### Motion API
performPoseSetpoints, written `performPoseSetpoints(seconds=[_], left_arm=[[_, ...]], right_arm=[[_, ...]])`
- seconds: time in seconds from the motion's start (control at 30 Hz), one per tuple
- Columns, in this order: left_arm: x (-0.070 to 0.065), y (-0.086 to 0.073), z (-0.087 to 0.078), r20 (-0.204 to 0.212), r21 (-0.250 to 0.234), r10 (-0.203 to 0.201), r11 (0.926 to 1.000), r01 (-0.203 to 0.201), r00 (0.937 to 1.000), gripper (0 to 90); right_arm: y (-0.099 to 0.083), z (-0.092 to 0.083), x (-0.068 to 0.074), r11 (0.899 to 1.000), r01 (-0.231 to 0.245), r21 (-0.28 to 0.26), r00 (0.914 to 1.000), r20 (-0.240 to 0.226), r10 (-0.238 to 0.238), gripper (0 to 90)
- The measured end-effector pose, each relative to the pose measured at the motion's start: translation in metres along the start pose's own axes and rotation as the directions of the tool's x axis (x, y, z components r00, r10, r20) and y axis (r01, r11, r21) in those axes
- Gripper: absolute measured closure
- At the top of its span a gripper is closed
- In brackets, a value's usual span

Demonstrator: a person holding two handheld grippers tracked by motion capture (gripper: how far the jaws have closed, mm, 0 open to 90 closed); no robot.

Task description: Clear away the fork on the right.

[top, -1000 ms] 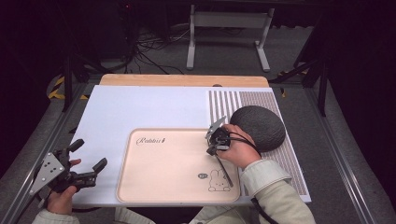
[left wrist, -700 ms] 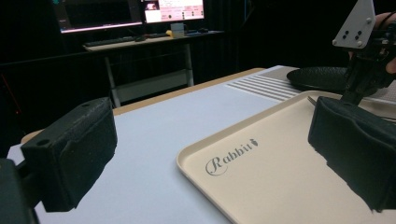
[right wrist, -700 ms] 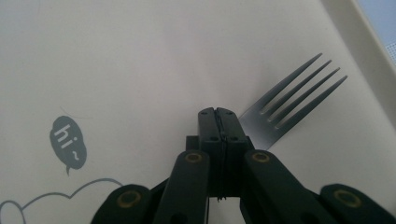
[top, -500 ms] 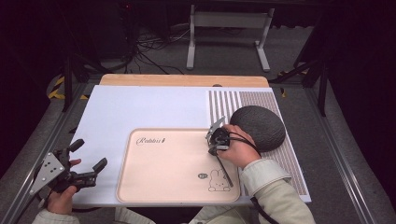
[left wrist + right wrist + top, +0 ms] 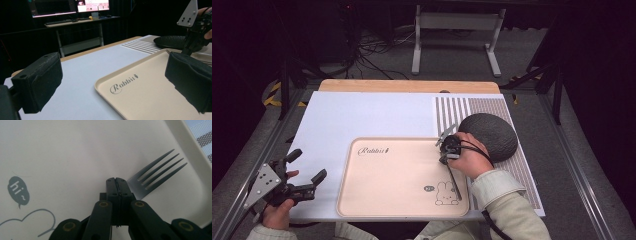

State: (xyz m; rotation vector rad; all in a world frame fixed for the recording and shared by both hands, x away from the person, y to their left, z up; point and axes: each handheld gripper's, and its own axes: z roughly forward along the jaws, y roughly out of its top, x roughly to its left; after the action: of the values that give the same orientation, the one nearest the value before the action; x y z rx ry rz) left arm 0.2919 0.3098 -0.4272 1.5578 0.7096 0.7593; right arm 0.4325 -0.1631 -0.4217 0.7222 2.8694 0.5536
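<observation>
A metal fork (image 5: 155, 175) lies flat on the beige tray (image 5: 397, 175), close to the tray's right rim, and shows as a thin dark line (image 5: 456, 187) beside the rabbit drawing. My right gripper (image 5: 116, 180) is shut, its tips just over the fork's neck with nothing clamped between the jaws; a hand holds this gripper (image 5: 449, 159) over the tray's right side. At the table's front left, my left gripper (image 5: 307, 165) is held open off the tray. Its two pads stand wide apart (image 5: 112, 82), with nothing between them.
A dark ribbed dome (image 5: 488, 135) rests on the striped mat (image 5: 462, 107) right of the tray, close behind the right hand. The white mat (image 5: 362, 115) covers the table's left and far part. A metal stand (image 5: 457, 30) and cables are on the floor beyond.
</observation>
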Motion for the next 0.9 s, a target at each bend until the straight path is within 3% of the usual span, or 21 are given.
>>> performPoseSetpoints(seconds=[0.3,0.5,0.9], left_arm=[[0.000,0.000,0.000,0.000,0.000,0.000,1.0000,0.000,1.0000,2.1],[0.000,0.000,0.000,-0.002,0.000,0.001,1.0000,-0.001,1.0000,2.1],[0.000,0.000,0.000,-0.001,0.001,0.001,1.0000,-0.001,1.0000,2.1]], right_arm=[[-0.008,-0.004,-0.006,0.999,-0.042,0.008,0.9990,0.019,0.041,90.0],[-0.012,-0.006,-0.010,0.995,-0.101,0.021,0.9943,0.038,0.100,90.0],[-0.016,-0.008,-0.012,0.994,-0.111,0.009,0.9932,0.037,0.111,90.0]])
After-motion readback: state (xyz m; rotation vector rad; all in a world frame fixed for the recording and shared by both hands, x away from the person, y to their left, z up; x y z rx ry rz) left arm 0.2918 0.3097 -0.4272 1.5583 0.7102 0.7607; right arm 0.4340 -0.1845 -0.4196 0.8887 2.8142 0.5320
